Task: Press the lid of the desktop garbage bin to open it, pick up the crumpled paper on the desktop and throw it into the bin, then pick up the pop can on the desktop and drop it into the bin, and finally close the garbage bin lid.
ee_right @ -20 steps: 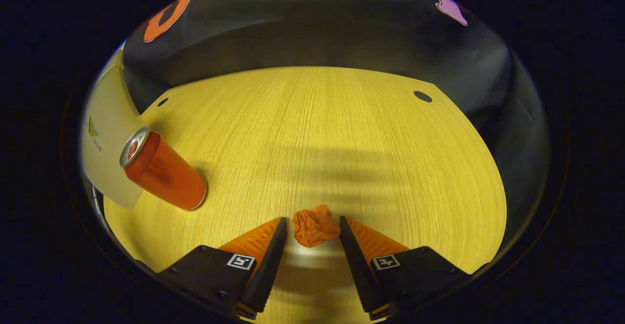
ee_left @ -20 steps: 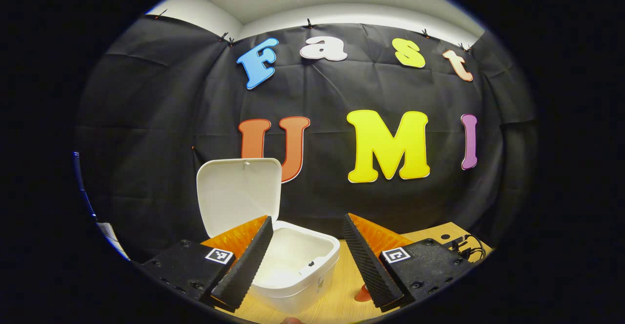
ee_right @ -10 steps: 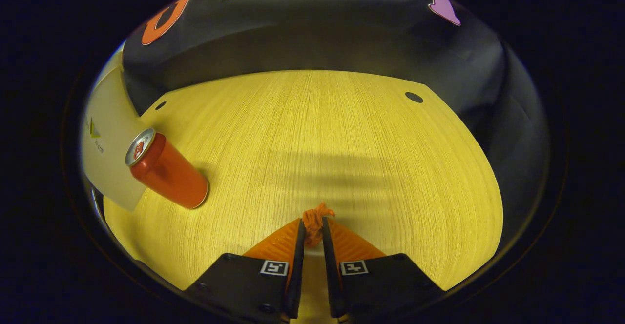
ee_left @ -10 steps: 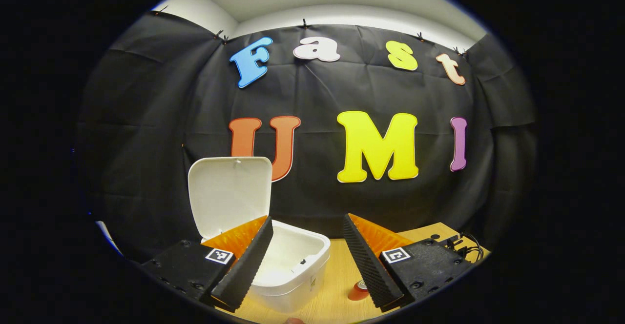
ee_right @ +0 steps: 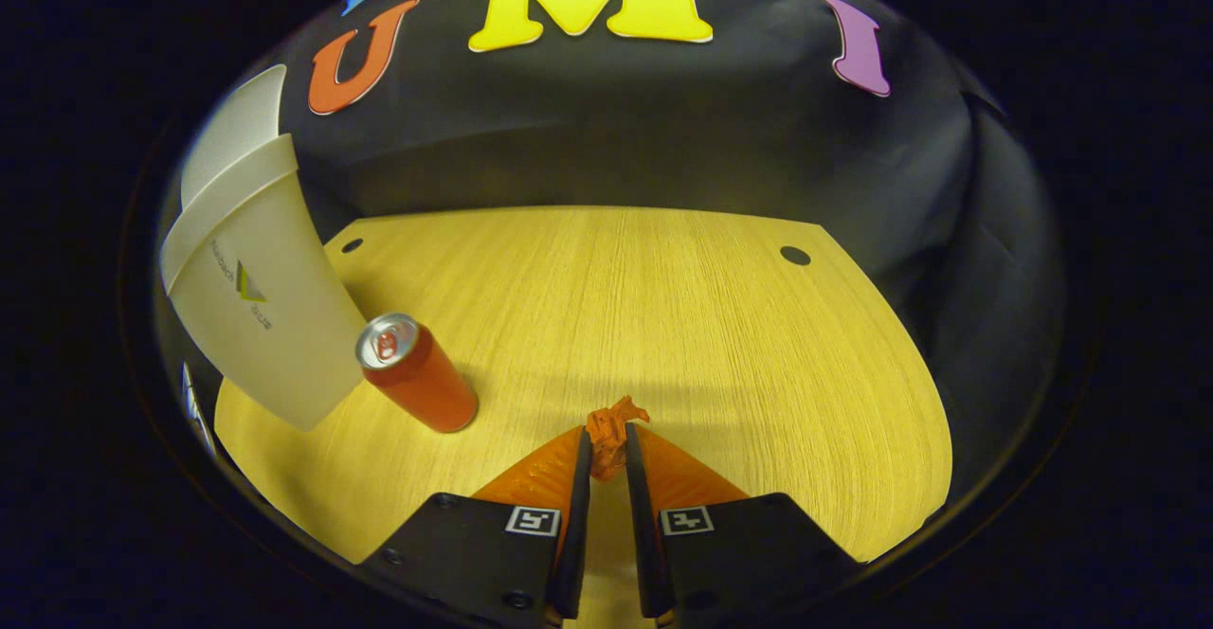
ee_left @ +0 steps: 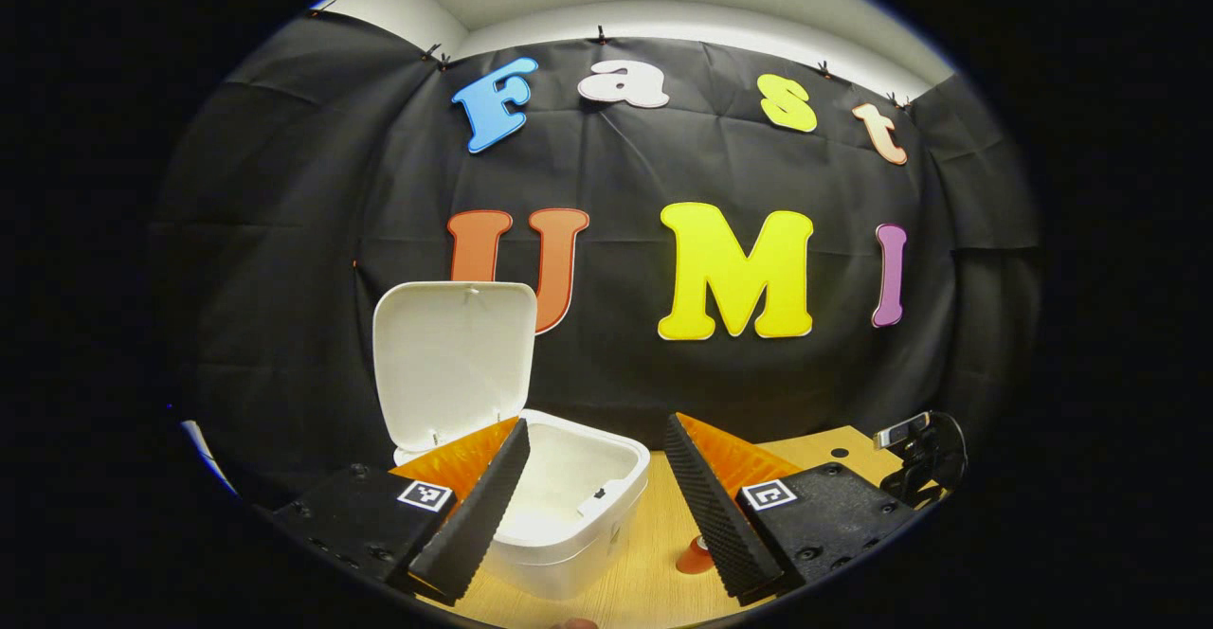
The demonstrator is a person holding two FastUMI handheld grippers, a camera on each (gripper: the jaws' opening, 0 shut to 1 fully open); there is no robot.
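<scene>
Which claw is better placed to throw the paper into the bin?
Right. The right claw is shut on the crumpled paper; the left claw hangs open near the bin, lid up.

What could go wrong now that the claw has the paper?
1. The right gripper pinches the paper just at its fingertips, so the paper might slip out on the way to the bin.
2. The can stands right beside the bin, so a low swing could knock it over.
3. The lid stands upright over the bin; a bump could drop it shut.
</scene>
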